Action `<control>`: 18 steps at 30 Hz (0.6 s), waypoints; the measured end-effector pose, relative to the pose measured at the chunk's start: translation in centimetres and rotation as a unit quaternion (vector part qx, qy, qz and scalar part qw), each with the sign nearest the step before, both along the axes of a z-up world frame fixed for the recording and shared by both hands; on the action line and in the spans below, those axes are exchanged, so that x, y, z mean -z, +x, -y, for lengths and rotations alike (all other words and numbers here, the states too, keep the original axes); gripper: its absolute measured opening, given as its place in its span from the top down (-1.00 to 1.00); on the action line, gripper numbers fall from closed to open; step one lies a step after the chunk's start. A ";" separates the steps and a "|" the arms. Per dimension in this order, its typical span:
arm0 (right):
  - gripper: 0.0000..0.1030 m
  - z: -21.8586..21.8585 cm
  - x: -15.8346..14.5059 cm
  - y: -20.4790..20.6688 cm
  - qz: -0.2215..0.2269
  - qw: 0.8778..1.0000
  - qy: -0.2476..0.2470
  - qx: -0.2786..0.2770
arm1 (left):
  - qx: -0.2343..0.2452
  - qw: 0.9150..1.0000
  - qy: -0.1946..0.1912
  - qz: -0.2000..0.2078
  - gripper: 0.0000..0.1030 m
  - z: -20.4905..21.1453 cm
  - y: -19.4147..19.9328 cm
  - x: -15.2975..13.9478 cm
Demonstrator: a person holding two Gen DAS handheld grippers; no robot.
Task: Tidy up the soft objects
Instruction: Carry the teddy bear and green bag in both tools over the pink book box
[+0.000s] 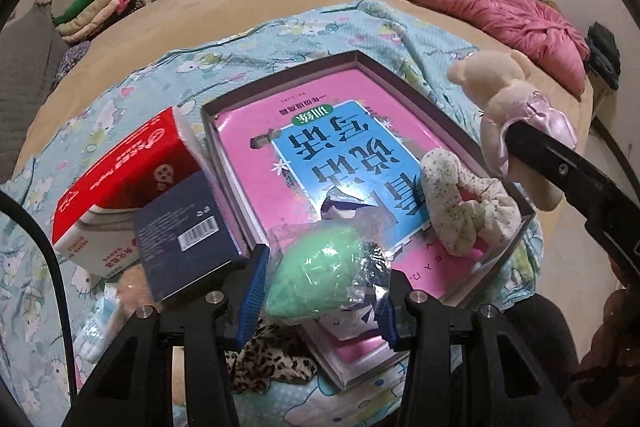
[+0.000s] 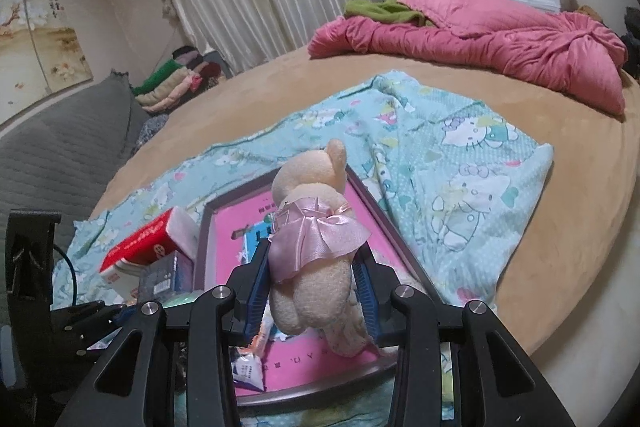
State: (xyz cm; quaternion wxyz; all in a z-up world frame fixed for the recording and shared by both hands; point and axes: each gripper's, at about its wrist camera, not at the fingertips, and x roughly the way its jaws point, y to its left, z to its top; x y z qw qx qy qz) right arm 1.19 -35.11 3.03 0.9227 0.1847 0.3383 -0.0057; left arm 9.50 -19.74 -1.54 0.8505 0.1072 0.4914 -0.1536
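Observation:
My left gripper (image 1: pixel 320 287) is shut on a green soft object in a clear plastic bag (image 1: pixel 316 275), held over the near edge of the open box (image 1: pixel 280 75). The box holds a pink book (image 1: pixel 320 155) and a floral scrunchie (image 1: pixel 464 203) at its right side. My right gripper (image 2: pixel 312 287) is shut on a cream plush bear in a pink satin dress (image 2: pixel 312 227), held above the box (image 2: pixel 360 187). The bear also shows in the left wrist view (image 1: pixel 500 95), above the box's right edge.
A red tissue pack (image 1: pixel 120 179) and a dark blue carton (image 1: pixel 188 227) lie left of the box on a Hello Kitty blanket (image 2: pixel 460 167). A leopard-print cloth (image 1: pixel 264 359) lies under my left gripper. A pink quilt (image 2: pixel 500 39) and folded clothes (image 2: pixel 172 83) lie farther back.

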 end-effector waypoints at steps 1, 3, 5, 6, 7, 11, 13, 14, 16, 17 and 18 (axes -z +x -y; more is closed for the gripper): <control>0.21 0.1 0.2 0.1 -0.005 1.000 0.002 -0.001 | 0.001 1.000 0.002 -0.003 0.08 0.2 0.1 0.3; 0.21 0.2 0.5 0.2 -0.010 1.000 0.004 -0.003 | -0.001 1.000 0.003 -0.008 0.08 0.4 0.3 0.8; 0.21 0.2 0.9 0.4 -0.018 1.000 0.004 -0.008 | -0.001 1.000 0.000 -0.015 0.08 0.5 0.4 1.2; 0.21 0.2 1.2 0.5 -0.023 1.000 0.004 -0.011 | -0.001 1.000 -0.003 -0.017 0.08 0.6 0.4 1.4; 0.21 0.2 1.4 0.7 -0.028 0.999 0.006 -0.014 | -0.001 1.000 -0.005 -0.019 0.08 0.6 0.5 1.6; 0.21 0.0 2.3 1.0 -0.044 0.999 0.006 -0.022 | -0.003 0.999 -0.018 -0.034 0.08 0.7 0.7 2.4; 0.21 -0.1 2.6 1.2 -0.051 0.998 0.006 -0.026 | -0.004 0.999 -0.027 -0.039 0.08 0.7 0.8 2.7; 0.21 -0.1 2.7 1.2 -0.053 0.998 0.006 -0.028 | -0.004 0.999 -0.028 -0.040 0.08 0.7 0.8 2.8; 0.21 -0.2 3.1 1.4 -0.059 0.998 0.005 -0.031 | -0.004 0.999 -0.034 -0.043 0.08 0.8 0.8 3.1; 0.21 -0.2 3.2 1.4 -0.062 0.997 0.004 -0.033 | -0.004 0.998 -0.039 -0.045 0.08 0.8 0.9 3.2; 0.21 -0.4 3.5 1.5 -0.067 0.997 0.004 -0.037 | -0.004 0.998 -0.047 -0.047 0.08 0.8 1.0 3.3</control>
